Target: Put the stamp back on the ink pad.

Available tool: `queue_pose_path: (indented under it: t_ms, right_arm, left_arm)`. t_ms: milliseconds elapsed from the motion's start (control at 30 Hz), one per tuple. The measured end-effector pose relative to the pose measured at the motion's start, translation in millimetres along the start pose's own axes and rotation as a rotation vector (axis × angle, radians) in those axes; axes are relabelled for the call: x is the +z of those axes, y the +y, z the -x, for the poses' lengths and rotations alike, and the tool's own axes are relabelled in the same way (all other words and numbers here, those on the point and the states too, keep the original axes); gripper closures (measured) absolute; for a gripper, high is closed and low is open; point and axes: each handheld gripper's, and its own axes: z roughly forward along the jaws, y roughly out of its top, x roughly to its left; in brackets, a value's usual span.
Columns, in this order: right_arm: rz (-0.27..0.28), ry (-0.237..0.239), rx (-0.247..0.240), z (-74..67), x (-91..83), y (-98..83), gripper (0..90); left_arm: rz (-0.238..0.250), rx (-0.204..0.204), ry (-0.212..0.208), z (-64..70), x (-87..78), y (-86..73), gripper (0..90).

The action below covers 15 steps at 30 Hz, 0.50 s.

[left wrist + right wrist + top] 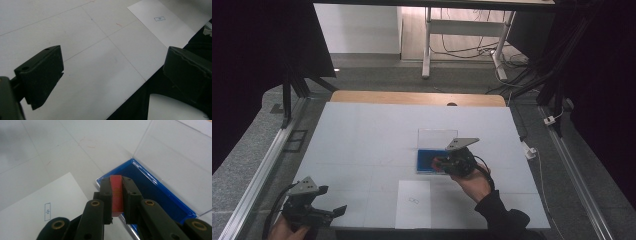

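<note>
My right gripper (117, 202) clamps a red stamp (116, 195), long axis along the jaws; the blue ink pad (155, 195) lies just ahead; my left gripper (319, 210) idles, jaws apart.

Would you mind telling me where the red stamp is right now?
The red stamp is clamped in the right hand-held gripper, above the near-left corner of the blue ink pad, right of the sheet of paper.

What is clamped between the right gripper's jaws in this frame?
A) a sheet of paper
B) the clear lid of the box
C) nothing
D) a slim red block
D: in the right gripper view, the right gripper has its jaws shut on a slim red block, held over the corner of the blue ink pad.
</note>
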Motion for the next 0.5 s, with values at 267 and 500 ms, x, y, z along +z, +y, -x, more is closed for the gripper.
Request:
queue_pose_path:
  t_ms: [267, 500]
  right_arm:
    - [0.008, -0.028, 0.013, 9.6, 2.3, 1.7, 79.8]
    - [0.004, -0.057, 0.005, 14.2, 6.1, 2.7, 79.8]
  left_arm:
    - [-0.002, 0.001, 0.000, 0.0, 0.2, 0.1, 3.4]
    - [-0.003, 0.001, 0.000, 0.0, 0.2, 0.1, 3.4]
